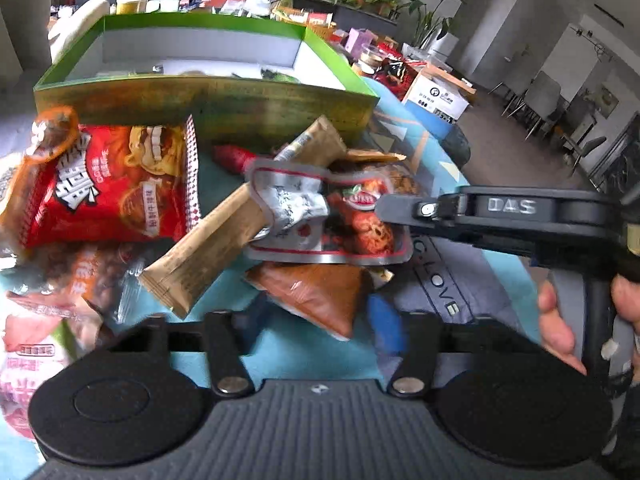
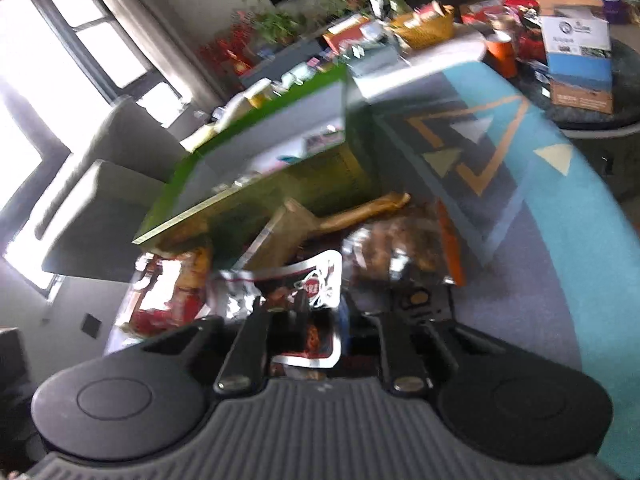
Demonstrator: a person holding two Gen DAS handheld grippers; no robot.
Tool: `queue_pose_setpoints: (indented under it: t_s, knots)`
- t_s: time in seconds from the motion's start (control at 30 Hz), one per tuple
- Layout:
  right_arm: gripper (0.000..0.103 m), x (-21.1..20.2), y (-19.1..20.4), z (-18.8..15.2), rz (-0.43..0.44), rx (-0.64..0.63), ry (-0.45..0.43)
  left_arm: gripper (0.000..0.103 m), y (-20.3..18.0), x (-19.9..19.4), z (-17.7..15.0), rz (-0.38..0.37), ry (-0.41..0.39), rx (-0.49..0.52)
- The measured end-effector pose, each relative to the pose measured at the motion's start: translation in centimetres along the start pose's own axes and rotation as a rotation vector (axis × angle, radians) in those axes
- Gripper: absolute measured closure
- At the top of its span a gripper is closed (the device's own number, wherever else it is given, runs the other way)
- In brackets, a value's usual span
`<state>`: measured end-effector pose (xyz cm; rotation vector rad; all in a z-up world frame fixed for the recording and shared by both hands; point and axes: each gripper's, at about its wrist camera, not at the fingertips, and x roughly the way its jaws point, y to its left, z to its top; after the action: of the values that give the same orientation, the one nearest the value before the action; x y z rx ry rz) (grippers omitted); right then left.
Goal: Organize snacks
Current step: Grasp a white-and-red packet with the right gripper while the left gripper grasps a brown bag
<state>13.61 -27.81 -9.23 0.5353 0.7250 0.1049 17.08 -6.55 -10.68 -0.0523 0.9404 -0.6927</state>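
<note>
Snack packs lie heaped in front of a green open box [image 1: 200,100] [image 2: 256,208]: a red chip bag [image 1: 108,184], a long brown stick pack [image 1: 208,248], an orange-brown packet [image 1: 320,296] and a silver-and-red pouch [image 1: 320,216] [image 2: 316,280] on top. My right gripper [image 1: 384,212] [image 2: 332,308] comes in from the right. Its fingers are drawn in on the pouch, which lies between them in the blurred right wrist view. My left gripper [image 1: 320,328] hovers low before the pile. Its fingers stand apart, with the orange-brown packet just ahead and nothing pressed.
A blue patterned cloth [image 1: 472,280] [image 2: 560,240] covers the table. A pink packet [image 1: 28,360] lies at the near left. A person's hand [image 1: 560,328] holds the right gripper's handle. Cardboard boxes [image 1: 436,92] [image 2: 580,60], plants and more goods stand behind.
</note>
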Motion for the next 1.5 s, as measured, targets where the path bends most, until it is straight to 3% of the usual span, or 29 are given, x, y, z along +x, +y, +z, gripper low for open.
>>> queue_pose_setpoints:
  t_s: [0.07, 0.1, 0.17, 0.37, 0.43, 0.53, 0.57, 0.6, 0.67, 0.77, 0.87, 0.93, 1.03, 1.13, 1.17, 1.27, 1.33, 1.37, 1.4, 1.47, 1.5]
  knots:
    - [0.045, -1.0, 0.5, -0.1, 0.013, -0.022, -0.026, 0.07, 0.3, 0.1, 0.1, -0.033, 0.0, -0.021]
    - [0.047, -1.4, 0.6, 0.0, 0.025, -0.022, -0.033, 0.094, 0.3, -0.2, 0.0, -0.049, -0.005, -0.017]
    - [0.049, -2.5, 0.7, 0.1, 0.045, -0.018, -0.053, 0.103, -0.2, -1.1, -0.1, -0.066, -0.031, 0.009]
    - [0.051, -5.8, 1.0, 0.9, 0.018, -0.032, -0.104, 0.102, -1.0, -4.3, -0.8, -0.035, -0.056, 0.096]
    - [0.051, -6.3, 0.8, 0.5, -0.033, -0.061, -0.086, 0.099, -1.0, -4.6, -0.8, 0.004, -0.062, 0.136]
    - [0.051, -6.7, 0.1, -0.6, -0.12, -0.09, -0.048, 0.061, -1.7, -4.7, -0.4, 0.02, -0.071, 0.208]
    - [0.051, -6.9, -0.3, -1.1, -0.139, -0.088, -0.032, 0.038, -2.0, -4.5, -0.3, 0.027, -0.077, 0.233]
    - [0.051, -7.0, -0.8, -1.4, -0.156, -0.081, -0.015, 0.027, -2.5, -4.1, -0.1, 0.05, -0.076, 0.27]
    - [0.05, -7.1, -1.4, -2.0, -0.193, -0.086, 0.017, 0.027, -3.0, -3.1, 0.2, 0.088, -0.069, 0.339]
    - [0.05, -7.3, -1.6, -2.5, -0.252, -0.138, -0.012, 0.027, -3.9, -1.1, 0.7, 0.105, -0.023, 0.429]
    - [0.05, -7.3, -0.9, -2.5, -0.182, -0.299, -0.071, 0.027, -4.1, 0.4, 1.1, 0.108, 0.017, 0.473]
    - [0.042, -6.3, 0.0, -2.3, -0.142, -0.435, -0.054, 0.027, -4.0, 1.2, 1.5, 0.111, 0.038, 0.482]
    - [0.042, -4.3, 0.9, -2.0, -0.112, -0.639, 0.031, 0.027, -3.6, 2.0, 2.0, 0.087, 0.067, 0.495]
    - [0.041, -2.4, 0.9, -2.0, -0.059, -0.789, 0.196, 0.028, -3.7, 2.7, 2.1, 0.07, 0.097, 0.521]
    - [0.041, -1.9, 1.0, -2.3, -0.06, -0.848, 0.236, 0.033, -3.6, 3.0, 2.1, 0.066, 0.108, 0.526]
    - [0.04, -1.3, 1.4, -3.7, -0.08, -0.996, 0.245, 0.043, -3.2, 3.2, 2.3, 0.013, 0.1, 0.491]
    - [0.04, -1.0, 1.4, -3.9, -0.099, -1.007, 0.22, 0.048, -3.0, 3.1, 2.5, -0.004, 0.089, 0.459]
    - [0.046, -0.8, 1.2, -3.7, -0.094, -0.983, 0.216, 0.05, -2.9, 3.0, 2.5, -0.011, 0.087, 0.444]
    - [0.061, -0.7, 1.0, -3.4, -0.065, -0.939, 0.225, 0.051, -2.9, 2.9, 2.5, -0.018, 0.085, 0.429]
    - [0.063, -0.9, 0.6, -3.1, -0.04, -0.867, 0.243, 0.053, -2.7, 2.5, 2.2, -0.032, 0.08, 0.402]
    - [0.069, -1.2, 0.5, -3.3, -0.033, -0.872, 0.238, 0.054, -2.6, 2.2, 2.0, -0.036, 0.077, 0.388]
